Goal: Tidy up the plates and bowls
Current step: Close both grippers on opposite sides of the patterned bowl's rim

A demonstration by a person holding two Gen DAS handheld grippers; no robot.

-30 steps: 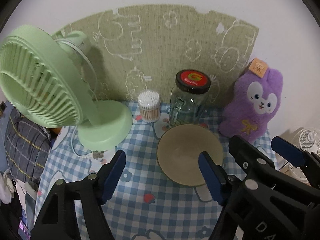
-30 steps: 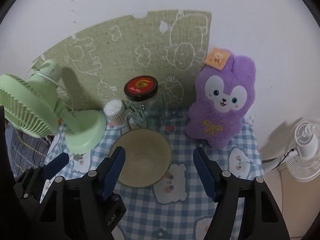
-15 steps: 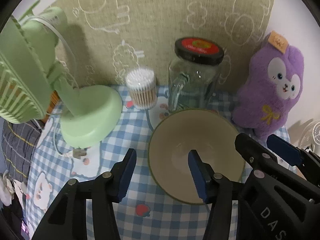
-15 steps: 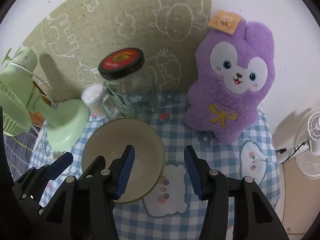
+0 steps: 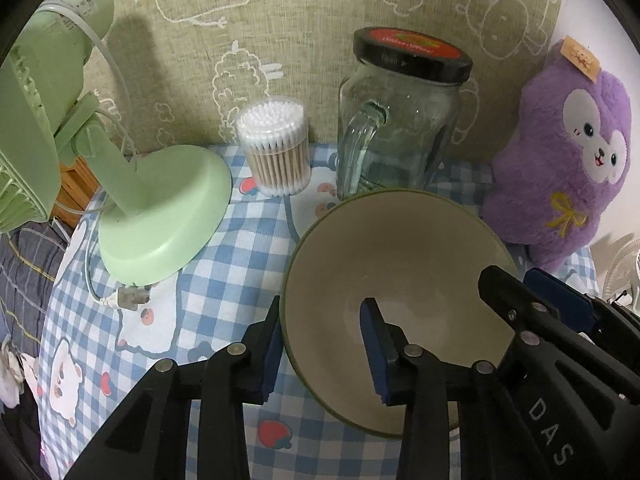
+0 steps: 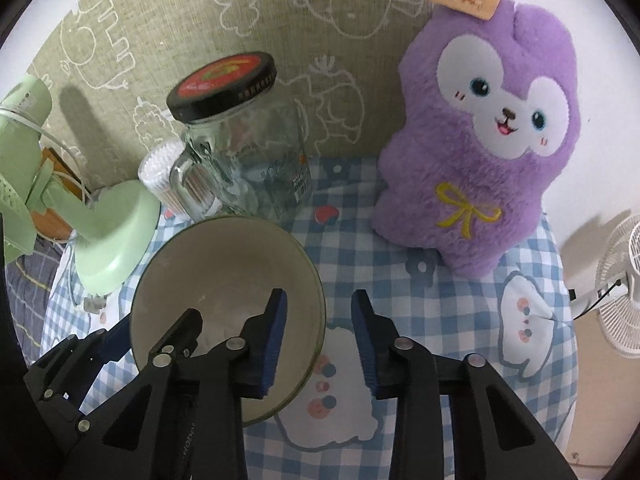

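moved: both tongs lower, closing astride bowl point(image 5: 400, 264) rim, left tongs point(image 5: 320, 344) and right tongs point(image 6: 318, 332) still spread | near: glass jar point(image 5: 396, 128), plush point(image 6: 488, 128) | bowl: smooth, round

Bowl point(image 5: 400, 264) before jar point(image 5: 396, 120), beside fan point(image 5: 160, 216).

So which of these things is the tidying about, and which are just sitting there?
Part of the job: bowl, left gripper, right gripper.

Just lying about: fan, cotton swabs, jar, plush toy, tablecloth.
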